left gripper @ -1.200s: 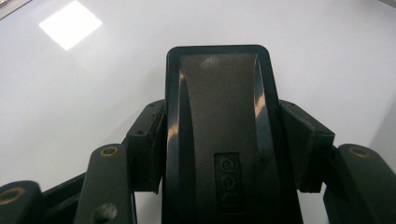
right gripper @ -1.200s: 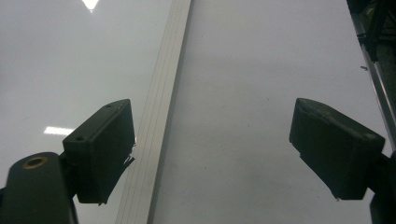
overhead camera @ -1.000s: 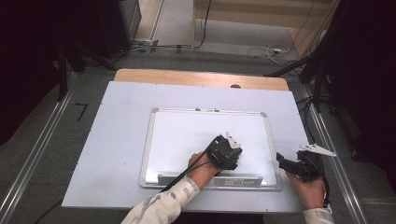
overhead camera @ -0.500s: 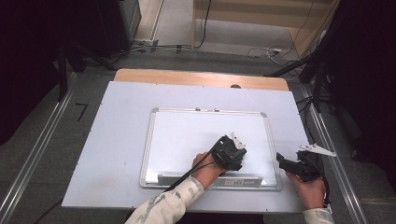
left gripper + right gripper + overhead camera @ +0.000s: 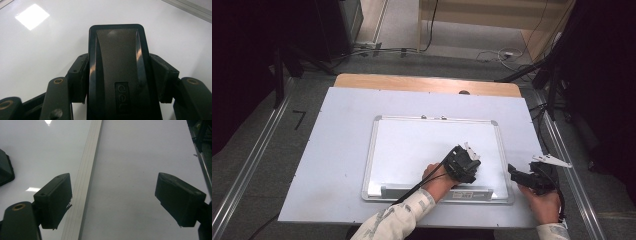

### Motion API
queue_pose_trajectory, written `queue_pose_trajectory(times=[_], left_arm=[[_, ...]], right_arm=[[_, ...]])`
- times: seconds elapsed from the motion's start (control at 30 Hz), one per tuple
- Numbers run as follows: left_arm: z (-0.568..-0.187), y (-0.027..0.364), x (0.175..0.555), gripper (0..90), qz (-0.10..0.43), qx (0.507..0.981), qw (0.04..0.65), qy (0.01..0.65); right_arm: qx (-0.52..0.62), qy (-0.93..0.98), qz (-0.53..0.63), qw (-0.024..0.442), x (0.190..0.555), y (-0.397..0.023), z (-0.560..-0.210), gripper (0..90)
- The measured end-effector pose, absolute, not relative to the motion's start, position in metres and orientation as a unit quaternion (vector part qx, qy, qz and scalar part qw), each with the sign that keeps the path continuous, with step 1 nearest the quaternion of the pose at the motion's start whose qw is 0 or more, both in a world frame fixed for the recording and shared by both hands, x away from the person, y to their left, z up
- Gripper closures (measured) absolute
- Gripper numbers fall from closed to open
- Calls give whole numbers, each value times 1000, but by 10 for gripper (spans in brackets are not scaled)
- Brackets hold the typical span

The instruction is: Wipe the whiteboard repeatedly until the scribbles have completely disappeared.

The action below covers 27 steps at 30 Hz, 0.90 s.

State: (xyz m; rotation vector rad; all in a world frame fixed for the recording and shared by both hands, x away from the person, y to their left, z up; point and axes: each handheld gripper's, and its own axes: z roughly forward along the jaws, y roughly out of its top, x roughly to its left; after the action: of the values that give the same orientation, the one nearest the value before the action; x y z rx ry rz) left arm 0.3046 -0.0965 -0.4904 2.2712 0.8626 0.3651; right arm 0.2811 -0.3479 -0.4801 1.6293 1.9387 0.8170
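Nearest the person, the left gripper [image 5: 460, 165] is clamping a glossy black plastic eraser [image 5: 117, 72], rounded and oblong, against the lower right of a smooth white whiteboard [image 5: 412, 145] with a thin metal frame. The right gripper [image 5: 524, 176] is hovering with jaws wide apart and nothing between them, just past the board's right edge. The board is lying on a pale bench [image 5: 337, 135]; beyond, grey floor and cables.

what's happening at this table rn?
A person works a gripper in each hand over a whiteboard lying flat on the table. The left gripper is shut on a black eraser held against the board's surface. The right gripper is open, holding nothing, over the board's right frame edge.
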Motion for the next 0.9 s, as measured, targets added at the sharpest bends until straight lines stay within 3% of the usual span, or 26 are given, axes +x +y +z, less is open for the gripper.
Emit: queue_pose_trajectory(times=[0.9], left_arm=[[-490,-64,306,402,139,872,331,333]], right_arm=[[601,703,296,237,277,-353,-481,129]])
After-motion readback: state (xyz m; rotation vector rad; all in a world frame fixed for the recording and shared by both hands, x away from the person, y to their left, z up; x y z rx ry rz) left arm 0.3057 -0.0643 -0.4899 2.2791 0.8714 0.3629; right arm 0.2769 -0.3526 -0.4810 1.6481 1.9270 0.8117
